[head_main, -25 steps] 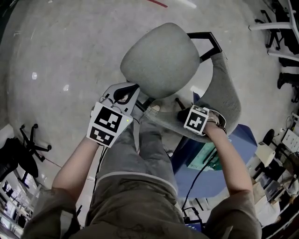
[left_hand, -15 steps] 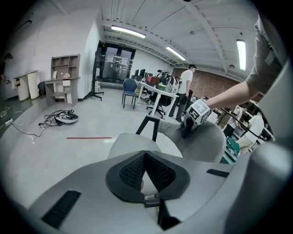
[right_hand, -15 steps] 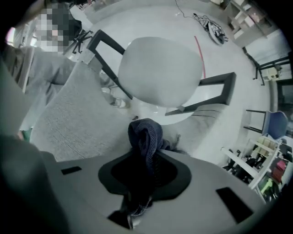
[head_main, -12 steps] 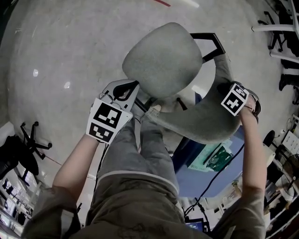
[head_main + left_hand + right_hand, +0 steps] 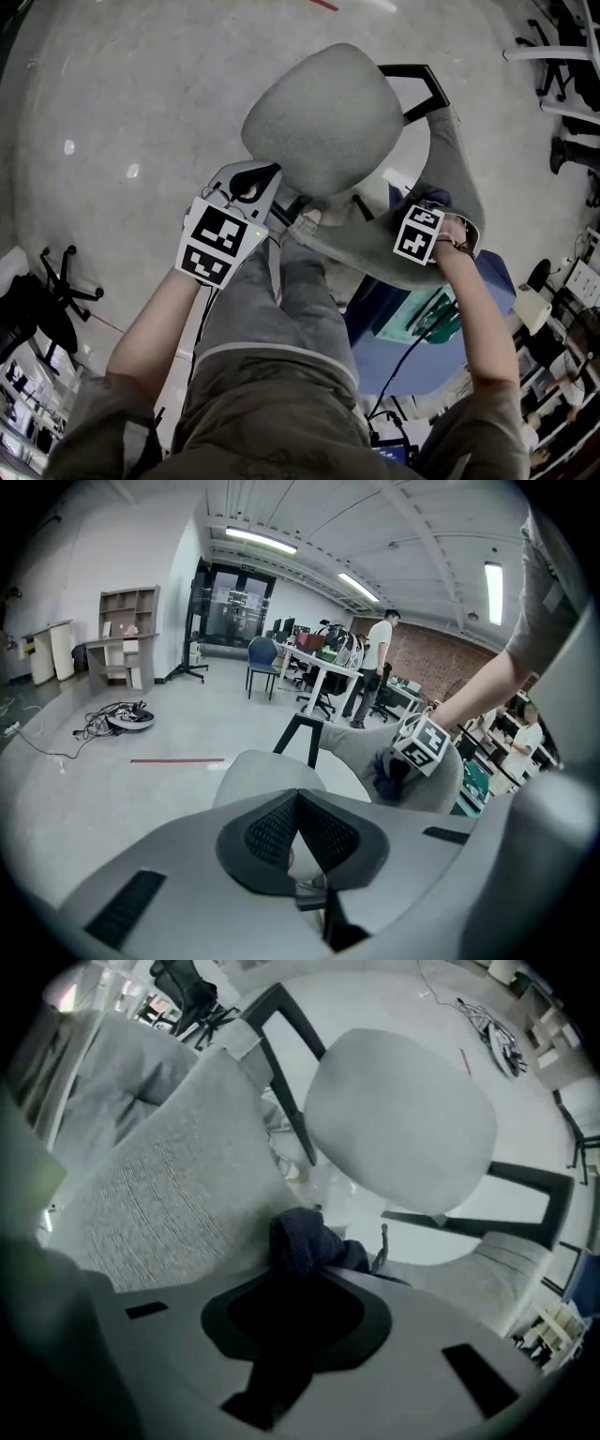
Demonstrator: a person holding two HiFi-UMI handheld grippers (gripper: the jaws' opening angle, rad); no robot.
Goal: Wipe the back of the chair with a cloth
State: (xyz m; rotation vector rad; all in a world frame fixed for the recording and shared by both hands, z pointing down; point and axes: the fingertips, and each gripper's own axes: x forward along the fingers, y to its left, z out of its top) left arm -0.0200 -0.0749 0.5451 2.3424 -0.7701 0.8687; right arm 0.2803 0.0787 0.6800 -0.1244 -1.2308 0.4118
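Note:
A grey office chair stands below me, its round seat [image 5: 323,117] in the middle and its curved fabric back [image 5: 455,178] to the right. My right gripper [image 5: 422,216] is shut on a dark blue cloth [image 5: 429,198] and holds it against the back's inner face. In the right gripper view the cloth [image 5: 305,1241] bulges from the jaws, touching the ribbed back [image 5: 169,1194]. My left gripper [image 5: 251,187] sits at the seat's near left edge, shut, with nothing seen between its pads [image 5: 323,832]. From there the right gripper's marker cube [image 5: 424,745] shows on the back [image 5: 356,742].
A black armrest [image 5: 417,84] juts out behind the seat. My grey-trousered leg [image 5: 281,309] is just below the chair. A blue surface [image 5: 441,347] lies under the back. Other chairs stand at left [image 5: 56,295] and top right [image 5: 562,56]. A person [image 5: 380,658] stands far off by desks.
The right gripper swept the cloth out to the right along the chair back, then came back left toward the middle. The left gripper has stayed in place.

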